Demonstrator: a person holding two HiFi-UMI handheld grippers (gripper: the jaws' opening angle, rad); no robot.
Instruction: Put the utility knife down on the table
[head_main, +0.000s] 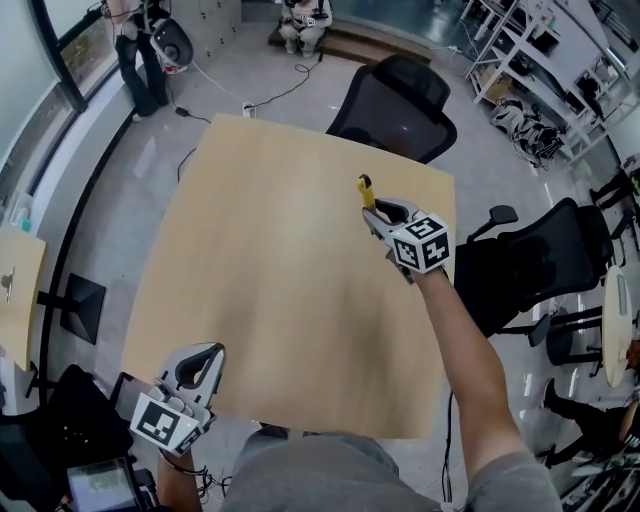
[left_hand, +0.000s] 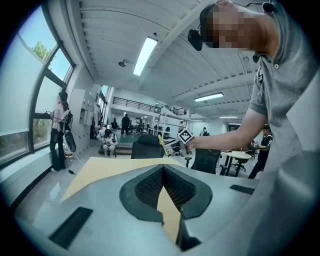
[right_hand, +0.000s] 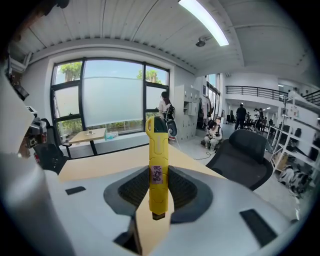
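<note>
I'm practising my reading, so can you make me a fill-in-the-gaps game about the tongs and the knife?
1. The knife in the right tongs is coloured ____.
2. The left tongs hold ____.
3. The chair at the far side of the table is coloured ____.
Missing words: yellow; nothing; black.

Pale wooden table (head_main: 280, 300) on glossy grey floor (head_main: 120, 190); black office chair (head_main: 395, 100) at its far edge; tall windows (right_hand: 112, 95); ceiling strip lights (left_hand: 145, 52); perhaps metal shelving (head_main: 520, 40).
</note>
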